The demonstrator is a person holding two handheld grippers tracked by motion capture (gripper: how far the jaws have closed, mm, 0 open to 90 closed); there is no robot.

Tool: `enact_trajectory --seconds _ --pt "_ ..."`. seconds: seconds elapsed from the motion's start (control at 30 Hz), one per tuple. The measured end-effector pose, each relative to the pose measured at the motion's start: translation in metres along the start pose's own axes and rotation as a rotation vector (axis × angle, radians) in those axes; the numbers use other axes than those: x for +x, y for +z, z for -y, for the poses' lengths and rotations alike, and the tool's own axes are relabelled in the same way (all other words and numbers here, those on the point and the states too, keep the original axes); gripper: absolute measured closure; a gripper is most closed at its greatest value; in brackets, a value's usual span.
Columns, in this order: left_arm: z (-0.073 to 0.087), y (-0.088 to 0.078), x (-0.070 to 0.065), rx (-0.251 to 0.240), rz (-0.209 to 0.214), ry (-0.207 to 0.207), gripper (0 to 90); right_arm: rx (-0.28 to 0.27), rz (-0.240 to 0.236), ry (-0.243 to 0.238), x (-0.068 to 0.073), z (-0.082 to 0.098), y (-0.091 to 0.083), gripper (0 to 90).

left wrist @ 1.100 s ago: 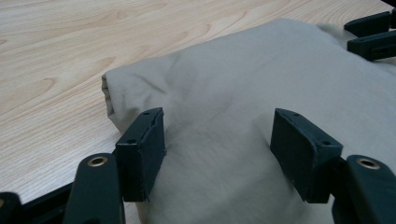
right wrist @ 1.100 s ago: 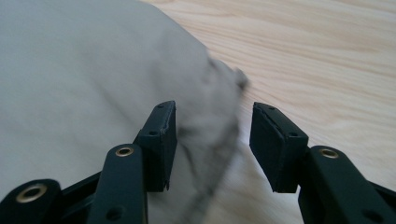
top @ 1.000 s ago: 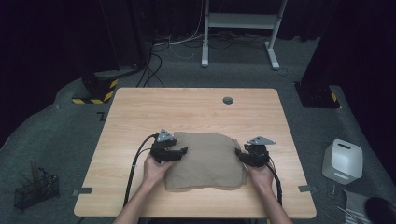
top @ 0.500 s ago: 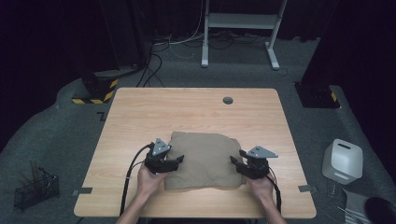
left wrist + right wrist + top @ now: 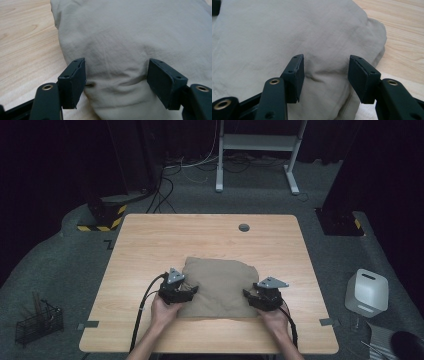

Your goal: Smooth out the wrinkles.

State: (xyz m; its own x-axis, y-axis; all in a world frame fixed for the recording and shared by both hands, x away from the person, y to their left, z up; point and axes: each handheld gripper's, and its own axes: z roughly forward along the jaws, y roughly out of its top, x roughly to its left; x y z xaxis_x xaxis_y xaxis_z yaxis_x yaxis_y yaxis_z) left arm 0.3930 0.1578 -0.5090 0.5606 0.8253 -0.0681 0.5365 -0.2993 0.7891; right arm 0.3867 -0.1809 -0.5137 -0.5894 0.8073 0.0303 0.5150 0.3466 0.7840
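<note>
A dark room with black curtains surrounds a light wooden tabletop [image 5: 150, 250] that stands on grey carpet, with the legs of a white frame [image 5: 255, 155] behind it and cables on the floor. A small round grey grommet [image 5: 244, 227] sits in the tabletop near its far edge. On the floor to the right stands a white box-like device [image 5: 366, 292]; to the left, a black wire basket [image 5: 37, 324].

A folded tan cloth [image 5: 220, 282] lies flat on the near half of the tabletop, roughly centred, its surface softly creased and puffed.

The left hand-held gripper [image 5: 186, 292] rests at the cloth's left edge, held by the person's left hand [image 5: 162, 309], with a black cable trailing back over the near edge of the tabletop. In the left gripper view its jaws stand wide apart with a bulge of the cloth [image 5: 117, 50] between them; the left pad sits just beside a fold, and the right one at the fabric's side, neither squeezing it. These jaws have opened within the last moment.

The right hand-held gripper [image 5: 250, 296] sits at the cloth's right edge in the right hand [image 5: 274, 317]. In the right gripper view its jaws are released too, having just been opening, with a rumpled fold of the cloth [image 5: 287, 32] rising between the pads and bare wood to the right
</note>
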Motion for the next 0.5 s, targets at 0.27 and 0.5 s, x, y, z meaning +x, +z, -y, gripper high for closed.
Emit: enact_trajectory --seconds 0.27,0.5 --pt "-0.013 0.014 0.008 0.012 -0.023 -0.015 32.1 0.002 0.028 0.036 -0.011 -0.009 0.013 47.2" --pt "-0.023 0.025 0.015 0.015 -0.038 -0.022 32.0 0.001 0.038 0.056 -0.019 -0.016 0.023 47.2"
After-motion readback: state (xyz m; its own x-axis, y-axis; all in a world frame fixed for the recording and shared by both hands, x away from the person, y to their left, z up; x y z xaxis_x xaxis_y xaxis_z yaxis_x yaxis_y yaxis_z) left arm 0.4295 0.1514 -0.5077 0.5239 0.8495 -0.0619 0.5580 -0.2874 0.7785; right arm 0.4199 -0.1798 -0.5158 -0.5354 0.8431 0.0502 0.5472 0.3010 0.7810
